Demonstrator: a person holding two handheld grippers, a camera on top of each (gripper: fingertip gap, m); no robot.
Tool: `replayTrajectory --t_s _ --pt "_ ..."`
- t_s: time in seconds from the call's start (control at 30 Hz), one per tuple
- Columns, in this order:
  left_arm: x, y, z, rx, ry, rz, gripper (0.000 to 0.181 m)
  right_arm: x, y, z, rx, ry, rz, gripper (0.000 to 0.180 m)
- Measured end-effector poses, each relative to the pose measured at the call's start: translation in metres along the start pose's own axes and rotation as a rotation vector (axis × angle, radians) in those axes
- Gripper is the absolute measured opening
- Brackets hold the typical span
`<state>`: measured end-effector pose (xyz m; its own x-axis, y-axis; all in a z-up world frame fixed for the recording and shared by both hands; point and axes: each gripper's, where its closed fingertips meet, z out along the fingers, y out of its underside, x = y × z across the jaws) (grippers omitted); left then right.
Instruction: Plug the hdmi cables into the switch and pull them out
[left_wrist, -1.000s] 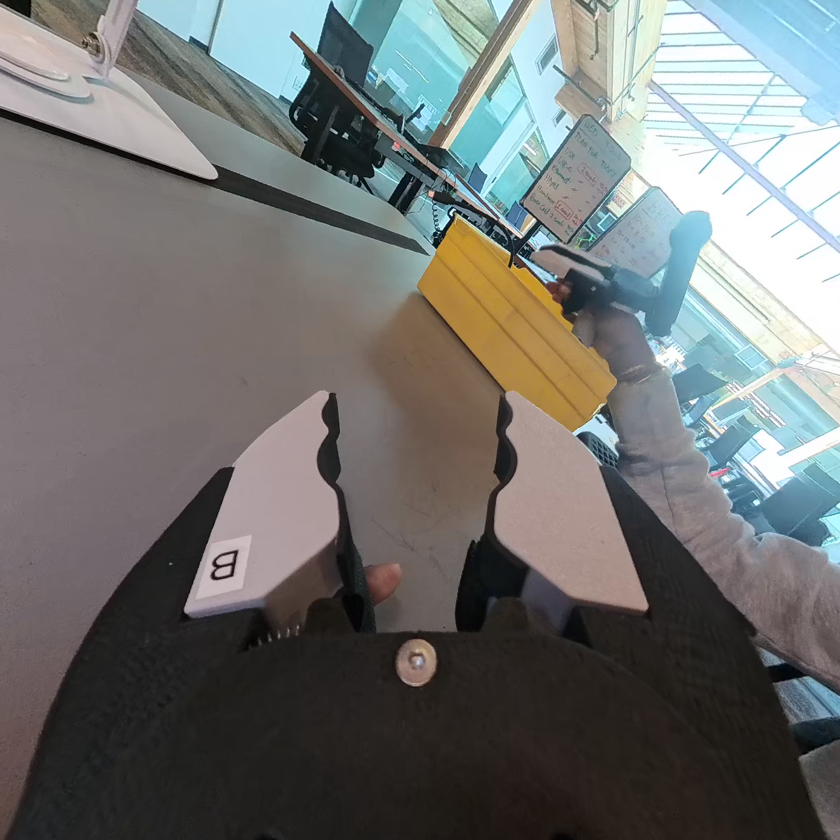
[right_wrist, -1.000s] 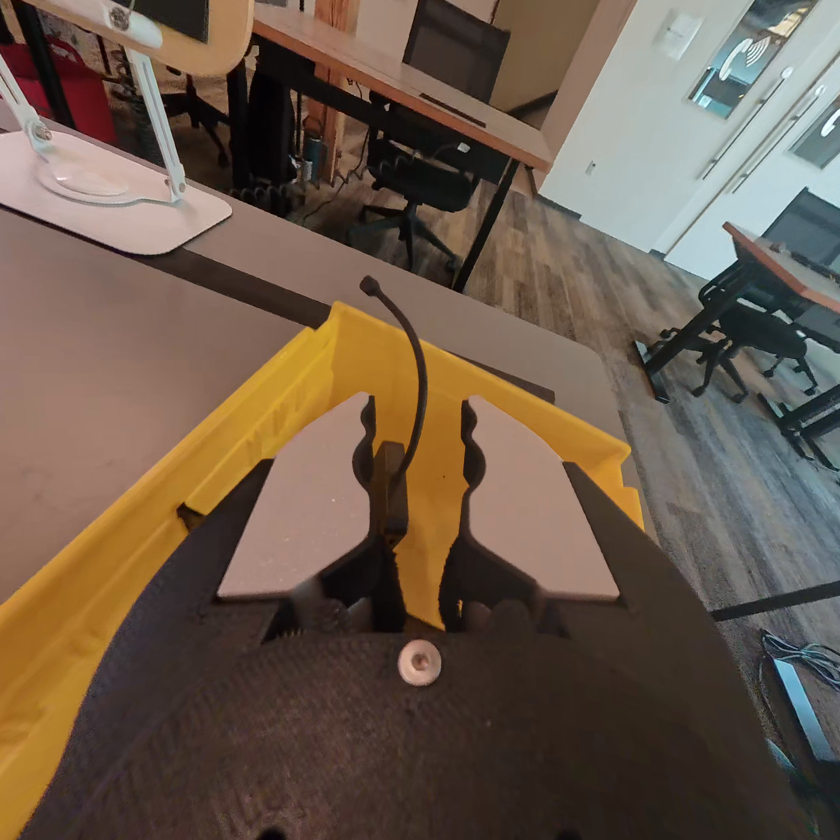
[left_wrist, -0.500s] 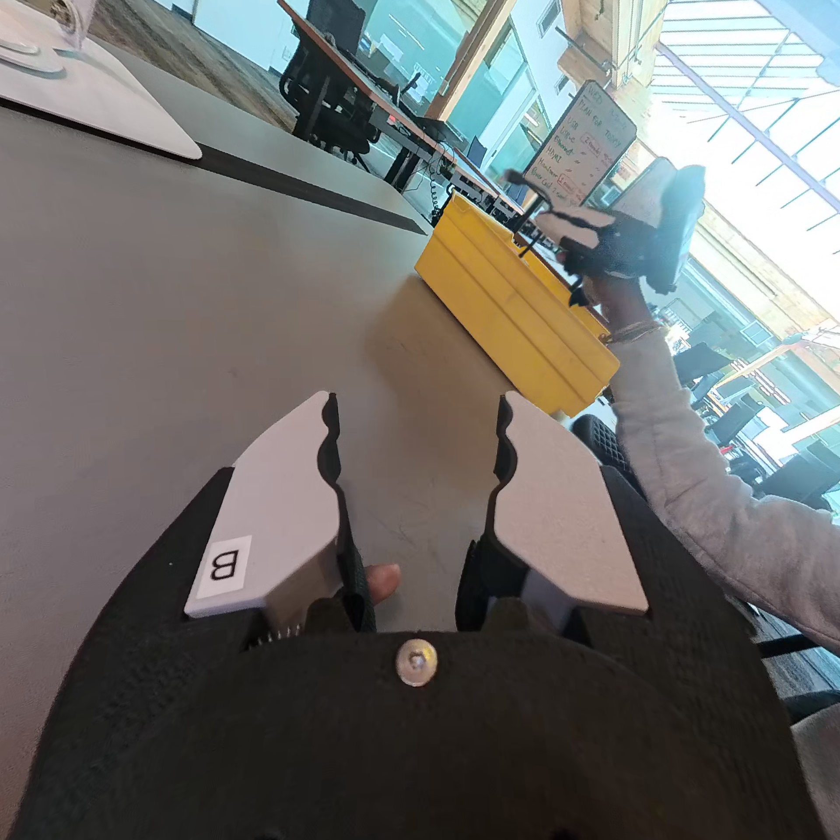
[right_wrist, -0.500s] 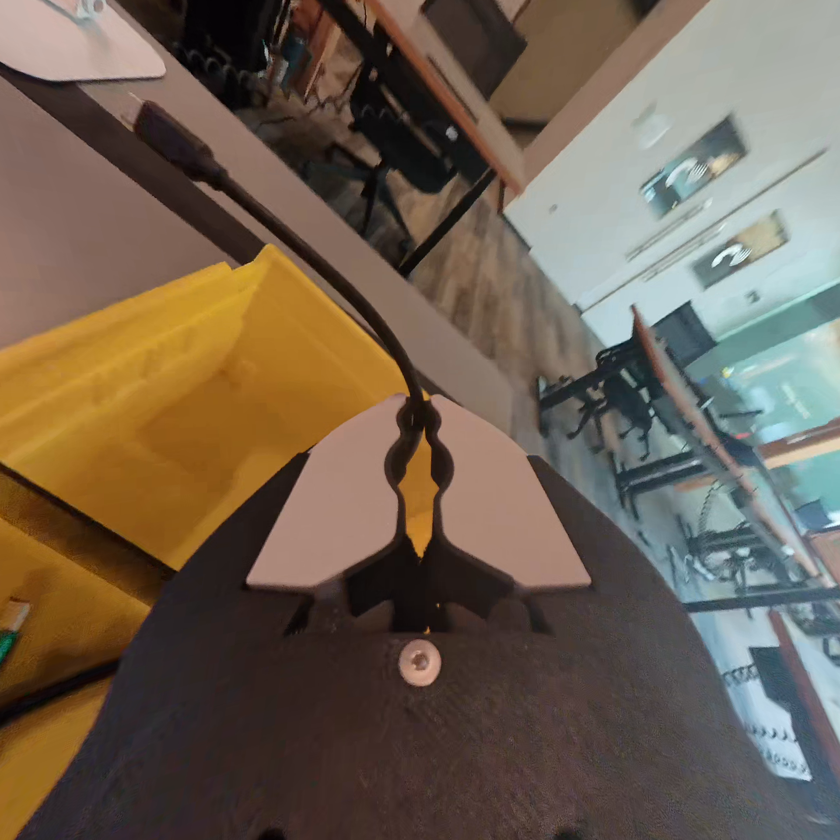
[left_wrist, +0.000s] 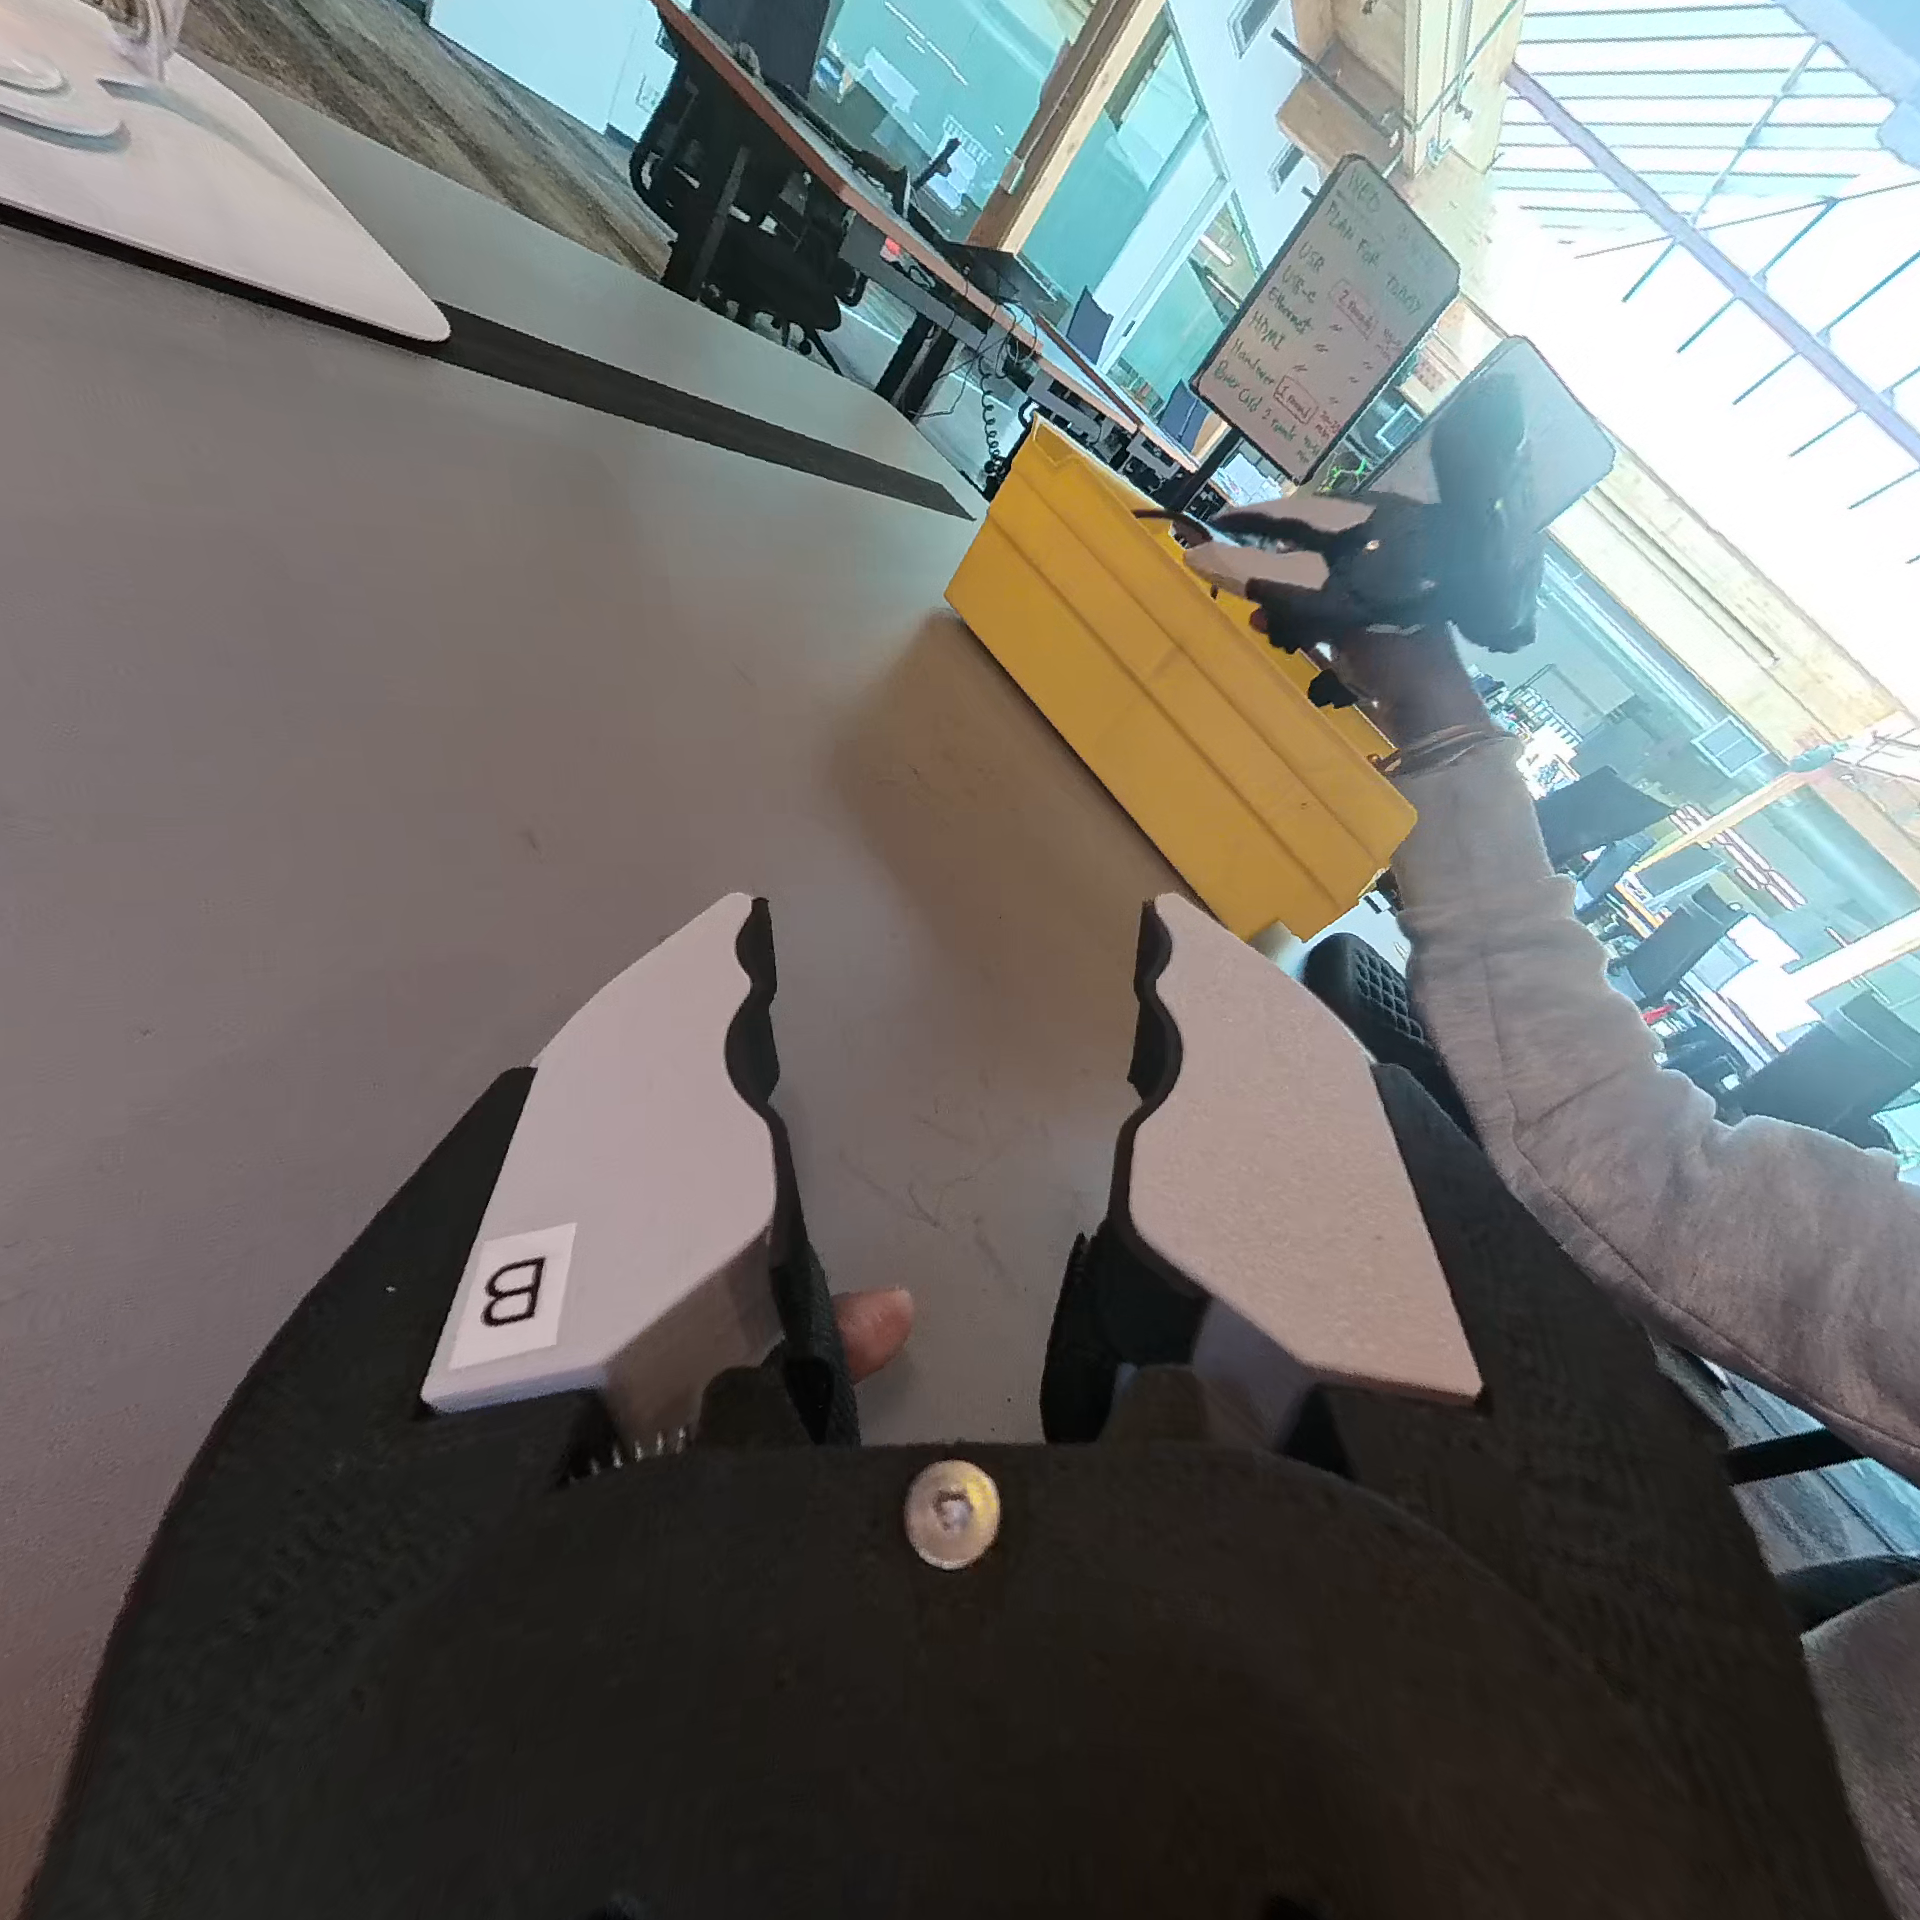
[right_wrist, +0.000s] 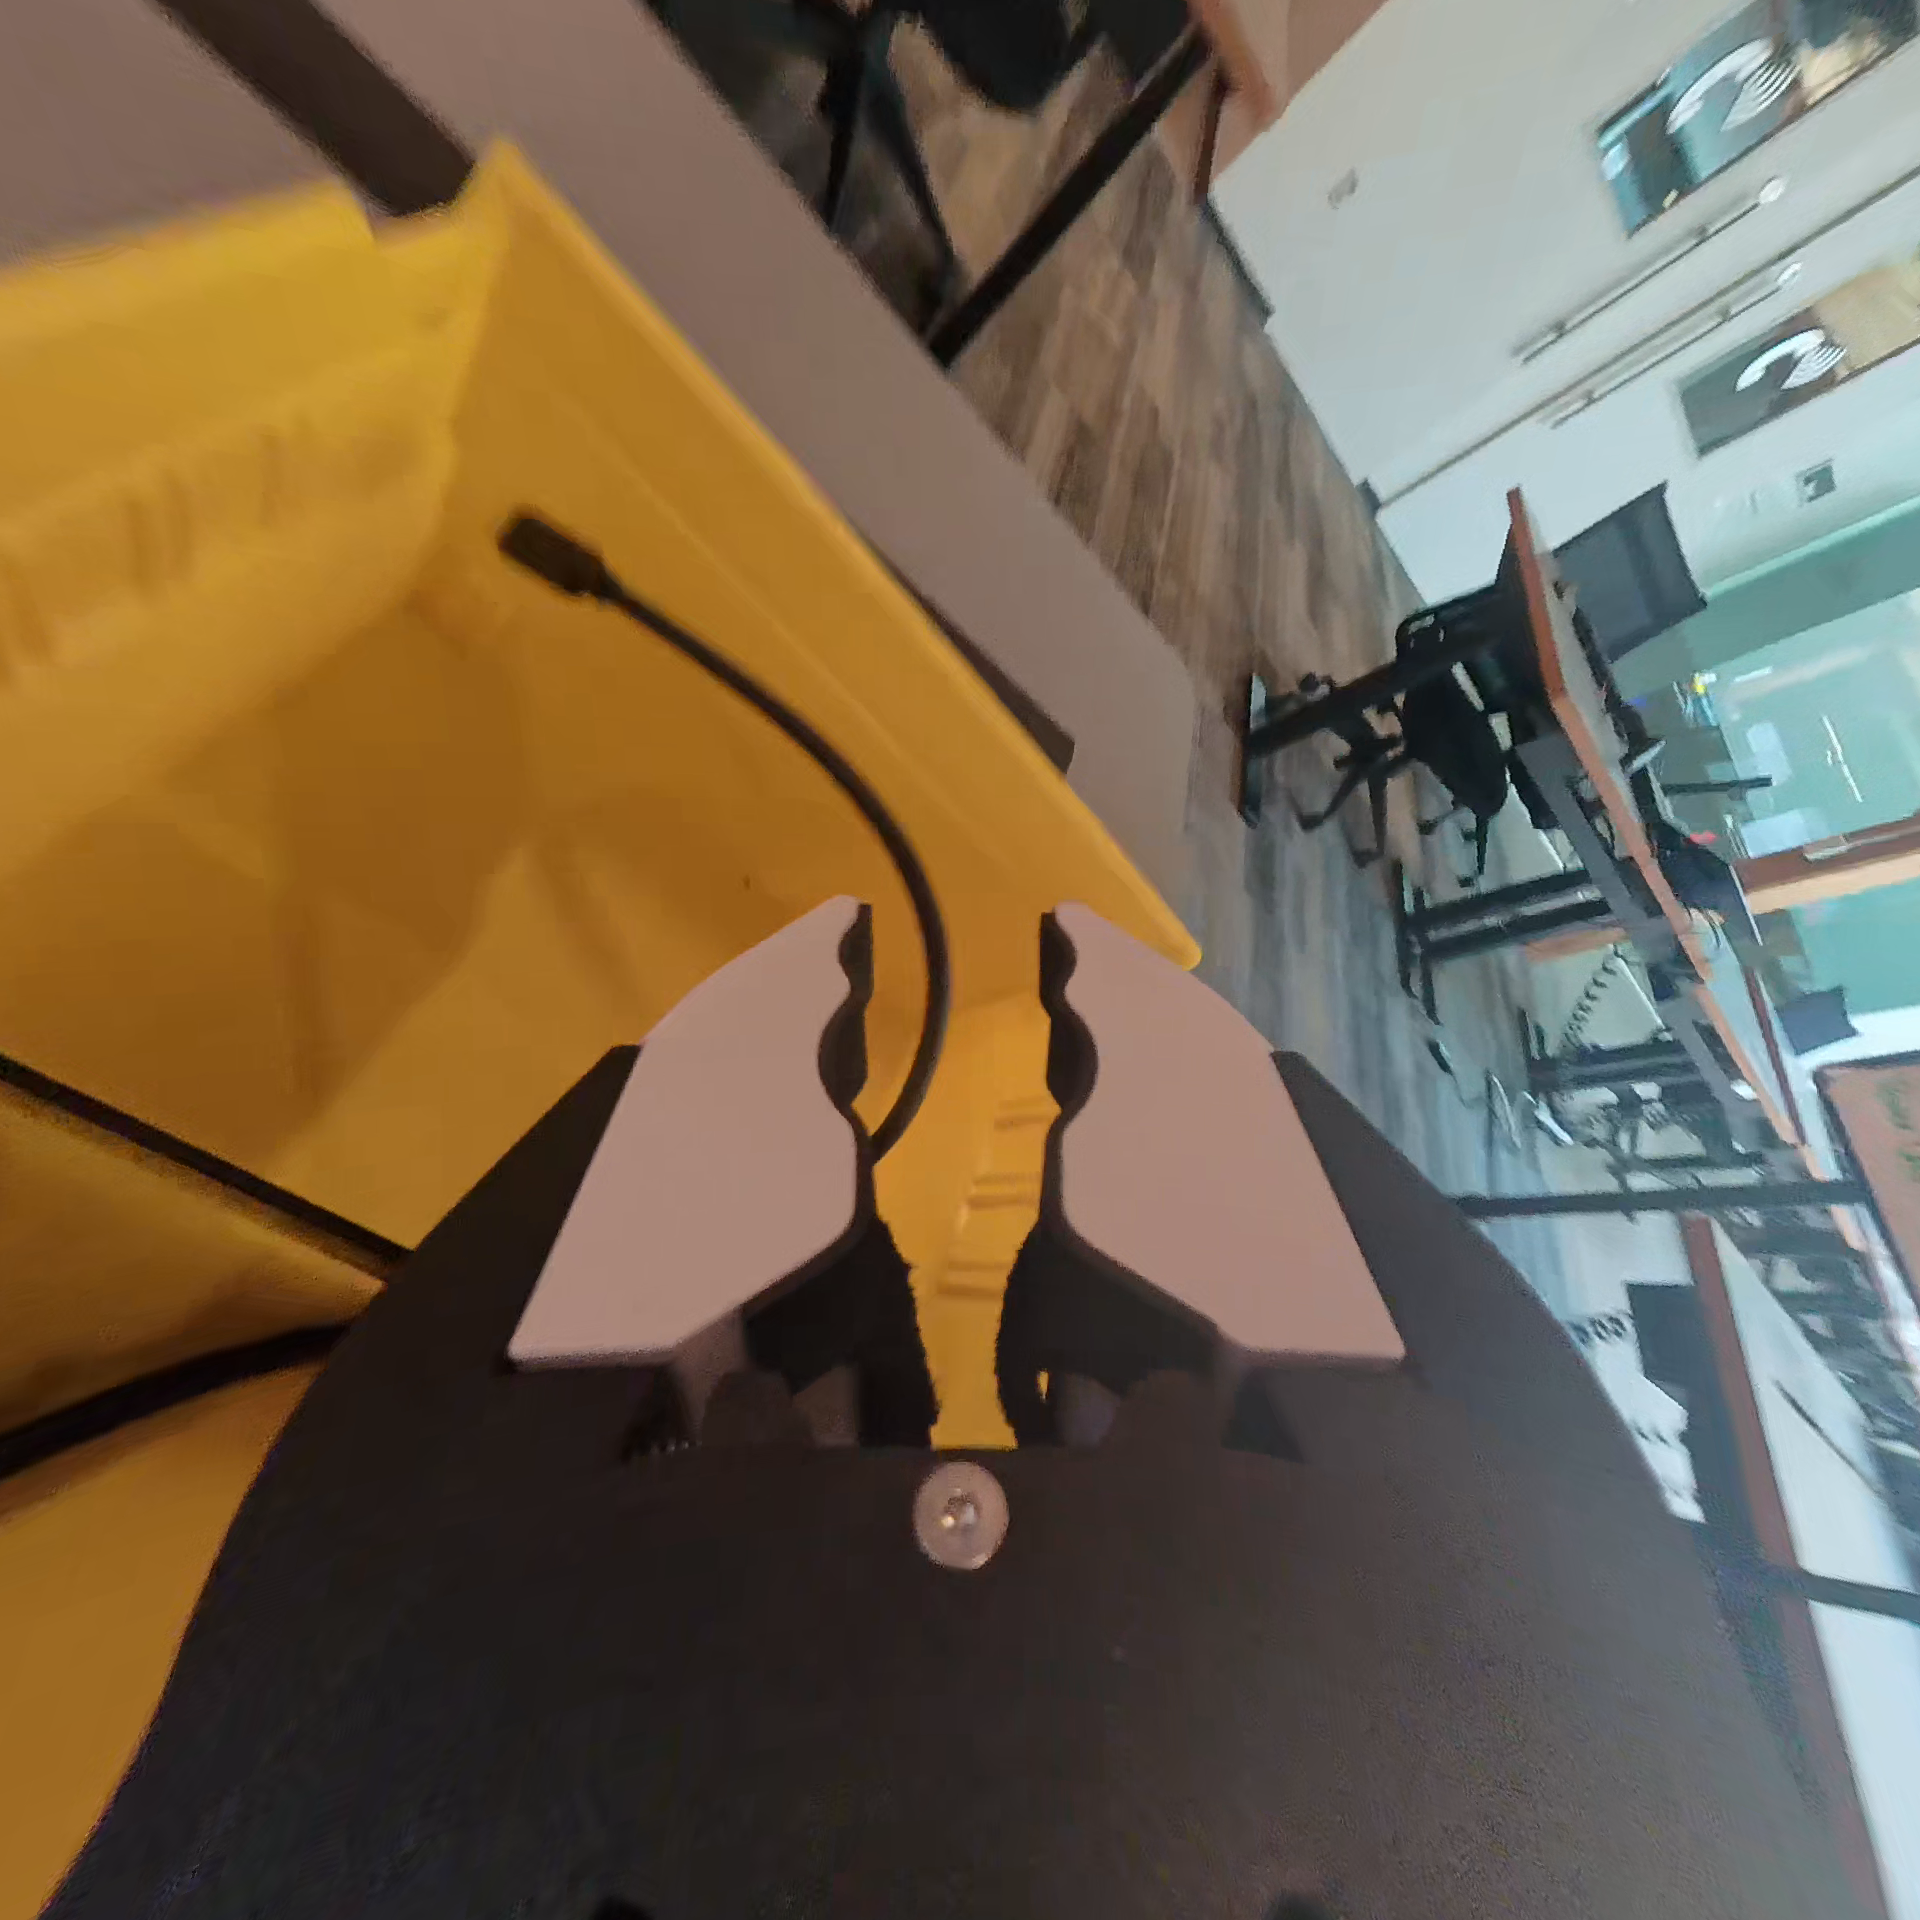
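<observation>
My right gripper (right_wrist: 951, 920) hovers over the inside of a yellow bin (right_wrist: 644, 436). Its jaws stand apart. A thin black cable (right_wrist: 831, 738) runs up between them, close to the left finger, and ends in a small black plug (right_wrist: 551, 556) above the bin floor. The jaws do not pinch the cable. In the left wrist view the right gripper (left_wrist: 1205, 551) is held in a hand over the yellow bin (left_wrist: 1174, 686). My left gripper (left_wrist: 954, 904) is open and empty above the grey table (left_wrist: 416, 727). No switch is in view.
A white flat base (left_wrist: 208, 208) lies at the table's far left. A grey sleeve (left_wrist: 1610, 1143) reaches in from the right. The table edge runs just behind the bin (right_wrist: 935, 343). Desks, chairs (right_wrist: 1455, 727) and a whiteboard (left_wrist: 1330, 312) stand beyond.
My right gripper was shut on the cable above the bin half a second ago; its jaws have since opened and it has dropped lower into the bin. The left gripper has hardly moved.
</observation>
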<state>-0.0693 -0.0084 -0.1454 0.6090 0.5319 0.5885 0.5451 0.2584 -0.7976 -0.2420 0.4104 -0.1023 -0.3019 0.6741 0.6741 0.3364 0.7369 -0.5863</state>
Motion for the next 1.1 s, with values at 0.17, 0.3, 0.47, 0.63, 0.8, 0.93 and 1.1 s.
replayTrajectory --t_s 0.17,0.3,0.47,0.63,0.8,0.93,1.1 --pt "0.003 -0.001 0.000 -0.003 -0.010 0.074 0.066 0.021 -0.067 -0.040 0.490 0.008 0.247 0.062" --pt "0.003 -0.008 -0.003 0.035 -0.045 0.183 0.066 0.057 -0.117 -0.111 1.074 -0.011 0.653 0.086" --pt "0.009 -0.024 -0.008 0.141 -0.108 0.433 0.069 0.094 -0.116 -0.189 1.572 0.110 0.984 0.088" --pt "0.020 -0.026 -0.008 0.171 -0.149 0.744 0.070 0.077 -0.140 -0.244 1.774 0.160 0.928 0.084" --pt "0.033 -0.034 -0.012 0.237 -0.134 0.820 0.070 0.005 -0.203 -0.263 1.785 -0.052 0.784 0.080" --pt "0.045 -0.055 -0.028 0.397 -0.139 0.822 0.069 -0.104 -0.247 -0.239 1.664 -0.403 0.670 0.081" --pt "0.050 -0.073 -0.048 0.523 -0.156 0.782 0.069 -0.206 -0.255 -0.188 1.416 -0.671 0.659 0.081"
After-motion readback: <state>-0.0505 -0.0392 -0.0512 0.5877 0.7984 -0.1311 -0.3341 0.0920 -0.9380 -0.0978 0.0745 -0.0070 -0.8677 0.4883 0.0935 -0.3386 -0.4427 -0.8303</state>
